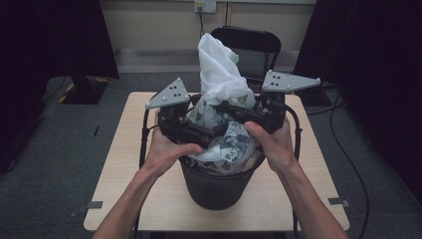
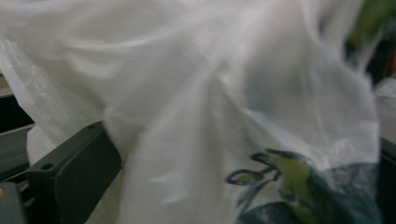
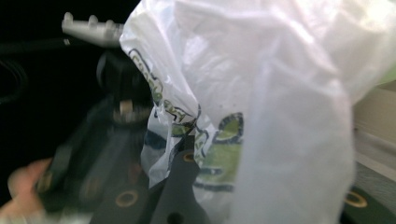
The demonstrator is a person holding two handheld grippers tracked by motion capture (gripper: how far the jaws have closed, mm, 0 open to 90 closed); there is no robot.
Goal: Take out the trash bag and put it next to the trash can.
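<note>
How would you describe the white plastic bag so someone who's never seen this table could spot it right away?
Start at the light wooden table and find the round dark bin at its middle. The thin white plastic bag lines that bin and rises above its rim in a crumpled peak between the two grippers. Green and dark printed leaf shapes on translucent film set it apart.

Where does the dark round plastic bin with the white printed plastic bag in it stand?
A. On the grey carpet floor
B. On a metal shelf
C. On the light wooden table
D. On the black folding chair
C: in the high view the dark round plastic bin stands on the light wooden table, with the white printed plastic bag rising out of its top.
</note>
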